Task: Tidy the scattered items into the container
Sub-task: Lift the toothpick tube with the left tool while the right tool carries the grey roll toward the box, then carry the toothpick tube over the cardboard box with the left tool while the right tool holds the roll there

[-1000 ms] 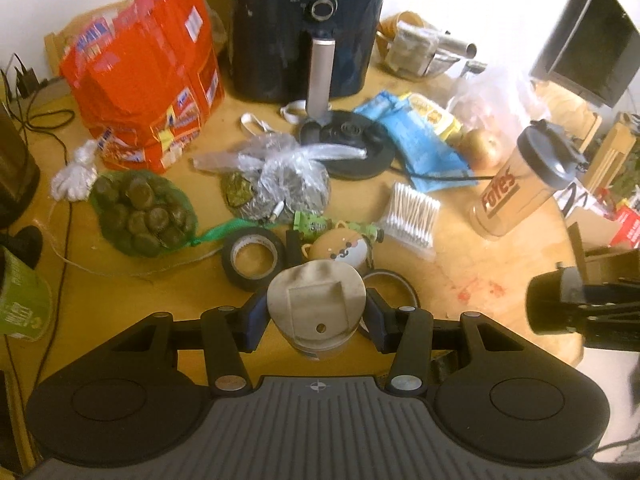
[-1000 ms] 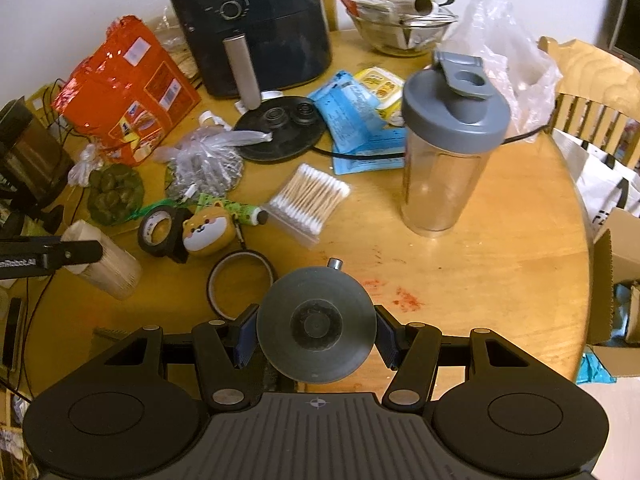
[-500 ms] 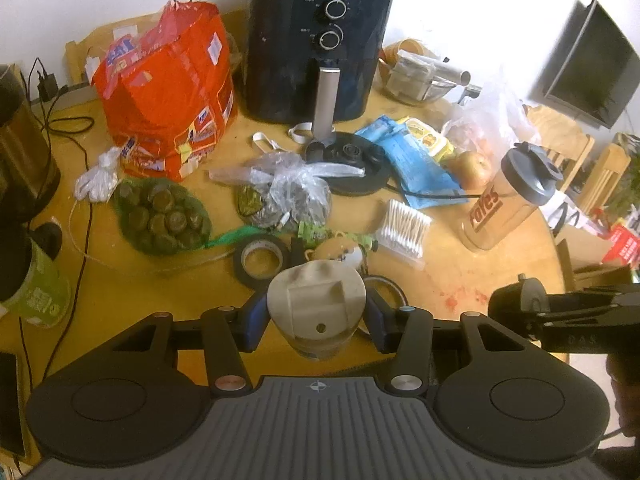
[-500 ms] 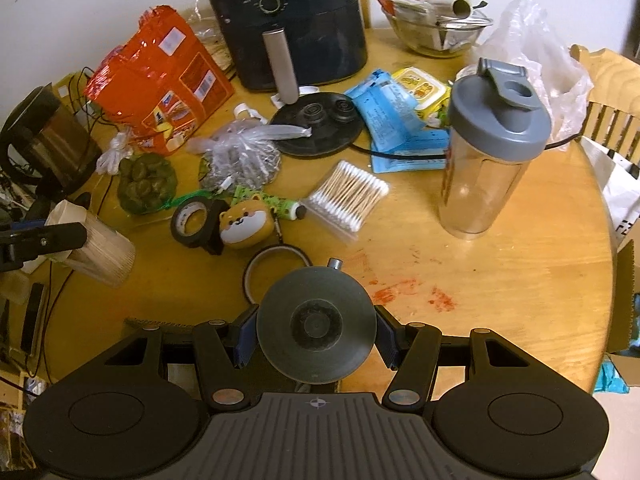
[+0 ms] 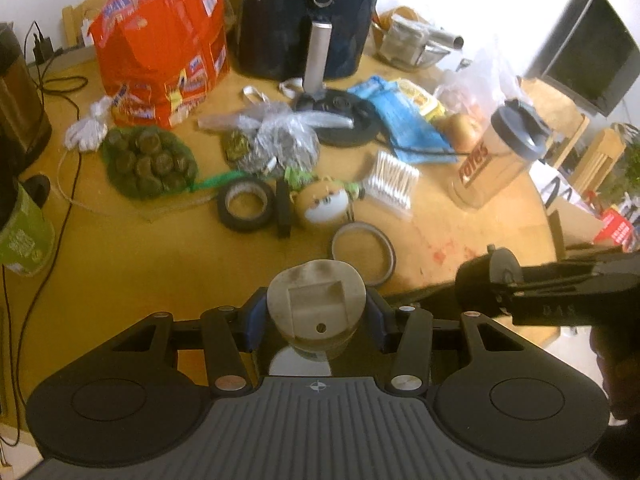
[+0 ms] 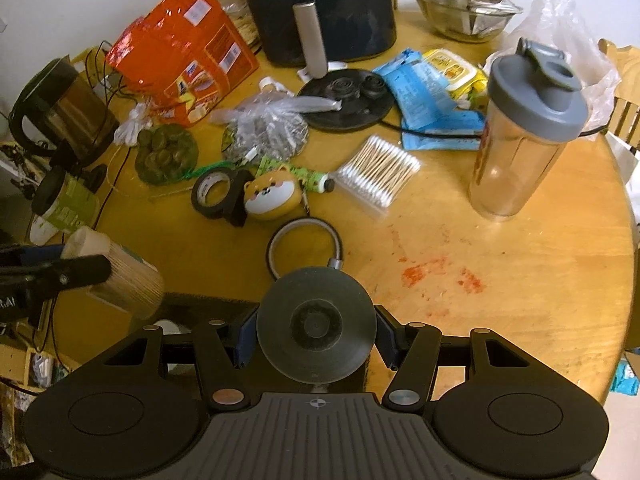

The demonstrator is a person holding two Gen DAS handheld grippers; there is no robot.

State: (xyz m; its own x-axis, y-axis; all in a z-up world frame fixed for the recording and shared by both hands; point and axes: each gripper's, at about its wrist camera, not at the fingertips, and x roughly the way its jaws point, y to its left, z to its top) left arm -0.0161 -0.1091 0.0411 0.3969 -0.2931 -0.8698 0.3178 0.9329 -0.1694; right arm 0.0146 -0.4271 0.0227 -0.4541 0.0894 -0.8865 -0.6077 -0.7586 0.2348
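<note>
A round wooden desk [image 6: 520,280], marked with red stains [image 6: 416,274], is set against a white wall [image 6: 80,4]. Wooden chairs [image 5: 576,136] and a dark monitor [image 5: 592,56] are seen at its right.

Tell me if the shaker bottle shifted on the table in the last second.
No. The shaker bottle stands where it did, beside the blue packet; only the camera moved.
</note>
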